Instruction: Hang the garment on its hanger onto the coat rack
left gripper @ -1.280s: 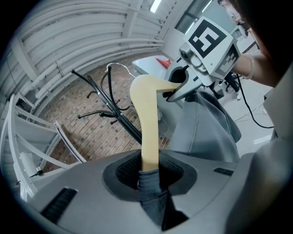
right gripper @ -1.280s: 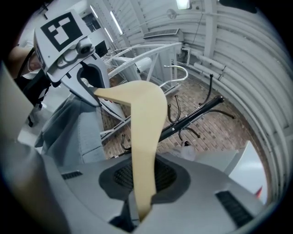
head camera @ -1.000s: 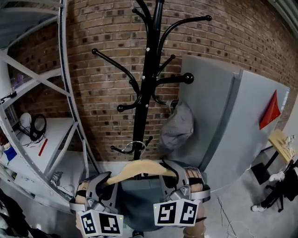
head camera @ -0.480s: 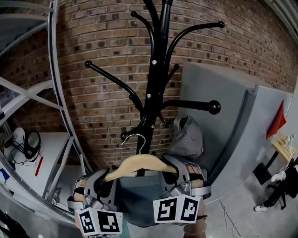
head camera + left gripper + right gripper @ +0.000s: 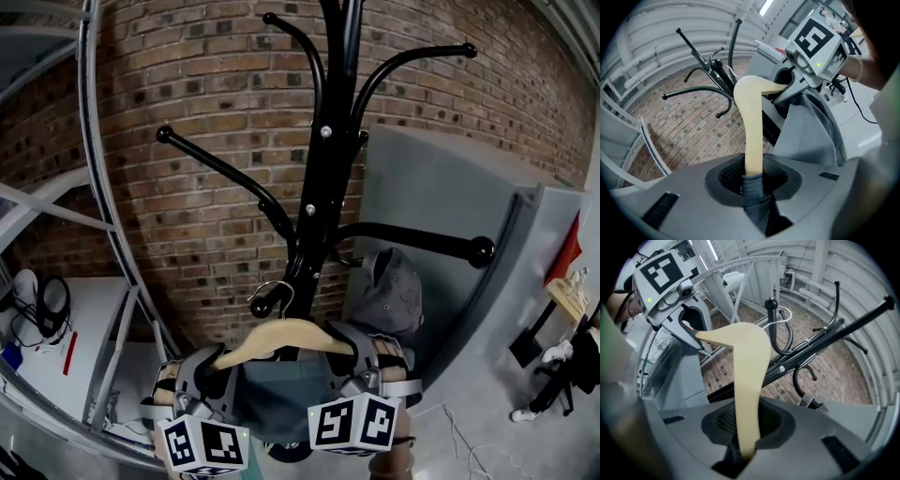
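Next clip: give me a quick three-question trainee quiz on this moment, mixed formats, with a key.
1. True or false: the left gripper and the right gripper each clamp one end of the wooden hanger.
2. What already hangs on the coat rack? A. grey cap B. red scarf C. umbrella
3. Fill in: the wall behind the rack is made of ____.
Key: 1 true; 2 A; 3 brick.

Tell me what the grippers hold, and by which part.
Both hold the wooden hanger with its garment: left gripper at one shoulder end, right gripper at the other.
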A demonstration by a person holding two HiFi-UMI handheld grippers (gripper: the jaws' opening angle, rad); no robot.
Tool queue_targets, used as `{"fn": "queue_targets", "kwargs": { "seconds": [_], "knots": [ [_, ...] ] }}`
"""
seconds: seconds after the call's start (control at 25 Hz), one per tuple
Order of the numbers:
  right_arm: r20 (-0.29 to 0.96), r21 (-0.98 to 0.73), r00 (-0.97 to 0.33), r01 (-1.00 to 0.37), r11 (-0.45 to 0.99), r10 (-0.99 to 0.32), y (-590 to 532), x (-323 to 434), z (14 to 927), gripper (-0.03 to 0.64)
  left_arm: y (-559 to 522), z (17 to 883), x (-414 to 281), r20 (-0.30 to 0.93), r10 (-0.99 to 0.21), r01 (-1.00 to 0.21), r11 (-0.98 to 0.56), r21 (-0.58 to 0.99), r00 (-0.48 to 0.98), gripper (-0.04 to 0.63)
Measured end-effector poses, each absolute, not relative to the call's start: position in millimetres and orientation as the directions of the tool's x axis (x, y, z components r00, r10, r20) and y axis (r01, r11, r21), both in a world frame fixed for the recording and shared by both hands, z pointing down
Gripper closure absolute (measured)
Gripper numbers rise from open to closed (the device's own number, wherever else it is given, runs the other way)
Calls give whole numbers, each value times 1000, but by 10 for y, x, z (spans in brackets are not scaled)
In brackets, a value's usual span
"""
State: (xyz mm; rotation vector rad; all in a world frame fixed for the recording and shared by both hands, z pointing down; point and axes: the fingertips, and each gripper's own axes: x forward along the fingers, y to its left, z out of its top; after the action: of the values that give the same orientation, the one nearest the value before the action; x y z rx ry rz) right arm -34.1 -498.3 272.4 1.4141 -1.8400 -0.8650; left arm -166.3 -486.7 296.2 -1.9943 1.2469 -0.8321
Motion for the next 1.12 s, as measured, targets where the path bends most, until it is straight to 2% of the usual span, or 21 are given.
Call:
{"fn": "queue_targets", "kwargs": {
  "seconds": [0.48, 1.0, 1.12],
  "knots": [
    [184, 803, -171, -541, 249, -968, -5223, -322, 3069, 558, -5145, 3327, -1655, 253, -895, -504, -420, -754, 367, 505],
    [193, 791, -143, -562, 240, -971, -5306, -218, 3165, 558, -5291, 3331, -1549, 194, -904, -507, -380, -773, 381, 505],
    [185, 778, -170, -577, 250, -968, -5294, -256, 3150, 558, -5314, 3312, -1551, 162, -911, -521, -355, -776, 380, 505]
  ]
}}
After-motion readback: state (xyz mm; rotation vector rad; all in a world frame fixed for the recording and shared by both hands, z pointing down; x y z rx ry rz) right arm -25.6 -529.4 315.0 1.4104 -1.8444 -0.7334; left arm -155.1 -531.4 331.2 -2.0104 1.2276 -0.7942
